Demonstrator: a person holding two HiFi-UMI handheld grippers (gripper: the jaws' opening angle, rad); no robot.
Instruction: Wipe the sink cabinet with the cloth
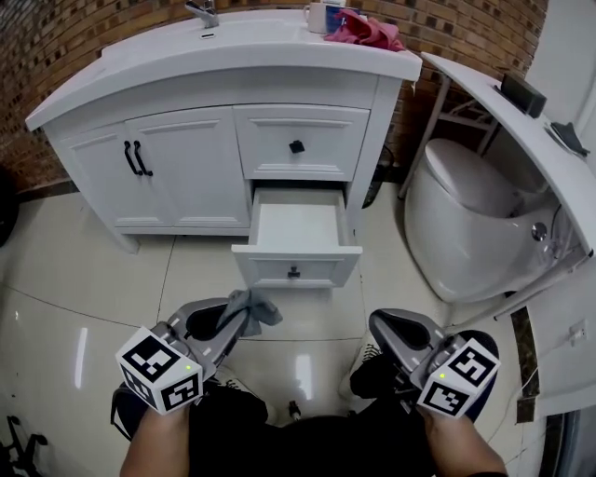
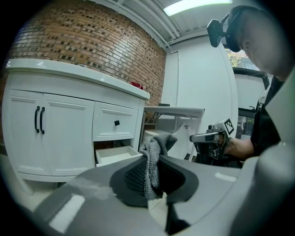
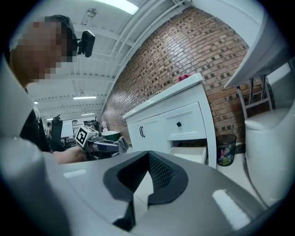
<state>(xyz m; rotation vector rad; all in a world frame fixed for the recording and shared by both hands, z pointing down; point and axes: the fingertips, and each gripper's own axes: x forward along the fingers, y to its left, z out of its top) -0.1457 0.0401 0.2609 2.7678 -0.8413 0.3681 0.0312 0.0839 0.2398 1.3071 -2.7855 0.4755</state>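
The white sink cabinet (image 1: 186, 158) stands against a brick wall, with its lower right drawer (image 1: 298, 228) pulled open. My left gripper (image 1: 228, 326) hovers low over the floor in front of that drawer, shut on a grey cloth (image 1: 250, 307). In the left gripper view the cloth (image 2: 150, 168) bunches up between the jaws of the left gripper (image 2: 154, 179), and the cabinet (image 2: 64, 133) is ahead on the left. My right gripper (image 1: 386, 326) is held at the same height to the right. The right gripper (image 3: 147, 170) holds nothing, its tips together.
A white toilet (image 1: 475, 224) stands right of the cabinet, under a slanted white shelf (image 1: 521, 130). A pink cloth (image 1: 368, 33) and a faucet (image 1: 203, 11) are on the countertop. A small bin (image 3: 226, 150) sits between cabinet and toilet. The floor is glossy tile.
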